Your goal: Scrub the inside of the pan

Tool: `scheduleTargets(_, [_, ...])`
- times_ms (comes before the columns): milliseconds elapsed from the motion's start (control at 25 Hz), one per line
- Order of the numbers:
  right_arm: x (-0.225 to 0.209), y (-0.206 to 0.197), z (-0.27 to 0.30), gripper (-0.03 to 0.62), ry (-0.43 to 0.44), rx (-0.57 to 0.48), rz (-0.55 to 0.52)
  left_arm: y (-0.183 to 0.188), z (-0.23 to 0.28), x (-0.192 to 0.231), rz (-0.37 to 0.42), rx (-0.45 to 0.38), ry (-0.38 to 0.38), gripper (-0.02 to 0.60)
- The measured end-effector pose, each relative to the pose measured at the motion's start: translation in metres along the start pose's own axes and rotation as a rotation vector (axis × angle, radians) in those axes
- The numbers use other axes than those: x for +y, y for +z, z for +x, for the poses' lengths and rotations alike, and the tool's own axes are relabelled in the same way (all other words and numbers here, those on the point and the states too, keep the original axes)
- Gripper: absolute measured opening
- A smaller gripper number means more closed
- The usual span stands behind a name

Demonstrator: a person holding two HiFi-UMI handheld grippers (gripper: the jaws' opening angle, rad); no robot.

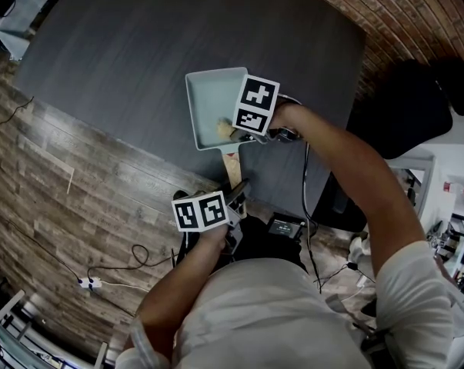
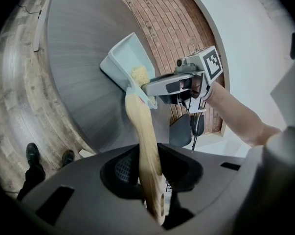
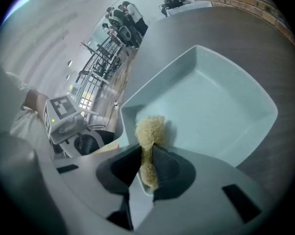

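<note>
Pan (image 1: 216, 106) on dark table (image 1: 139, 52). My left gripper (image 2: 146, 173) clamps the pan's wooden handle (image 2: 143, 131). My right gripper (image 3: 147, 163) pinches a yellow scrub pad (image 3: 150, 127) inside the pan, at its handle-side wall.

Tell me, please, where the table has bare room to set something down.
The table is bare left of and beyond the pan, out to its edges. It is crowded at the near edge, where the left gripper holds the handle and the right gripper holds the scrubber.

Right gripper (image 3: 148, 153) tight on straw-coloured scrubber (image 3: 150, 130) inside pale pan (image 3: 220, 106)
</note>
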State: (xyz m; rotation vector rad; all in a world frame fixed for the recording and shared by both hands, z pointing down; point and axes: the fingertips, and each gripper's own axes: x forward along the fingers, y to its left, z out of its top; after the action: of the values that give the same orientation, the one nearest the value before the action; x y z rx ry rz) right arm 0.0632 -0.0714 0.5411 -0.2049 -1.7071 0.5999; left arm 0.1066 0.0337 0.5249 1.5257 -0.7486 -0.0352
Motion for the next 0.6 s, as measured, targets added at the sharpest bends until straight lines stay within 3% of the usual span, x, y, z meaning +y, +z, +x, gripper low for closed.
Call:
scheduleTargets(160, [0.004, 0.021, -0.011, 0.075, 0.022, -0.107, 0.019, 0.001, 0.000, 0.000, 0.004, 0.005, -0.003, 0.098])
scheduleTargets(240, [0.002, 0.036, -0.021, 0.075, -0.016, -0.163, -0.009, 0.001, 0.000, -0.001, 0.006, 0.008, -0.004, 0.098])
scheduleTargets(400, [-0.017, 0.060, -0.039, 0.077, -0.233, -0.189, -0.136, 0.001, 0.000, -0.001, 0.011, 0.013, -0.006, 0.098])
scheduleTargets(600, [-0.047, 0.079, -0.052, 0.077, -0.581, -0.081, -0.396, 0.000, 0.000, 0.000, 0.018, 0.022, -0.008, 0.098])
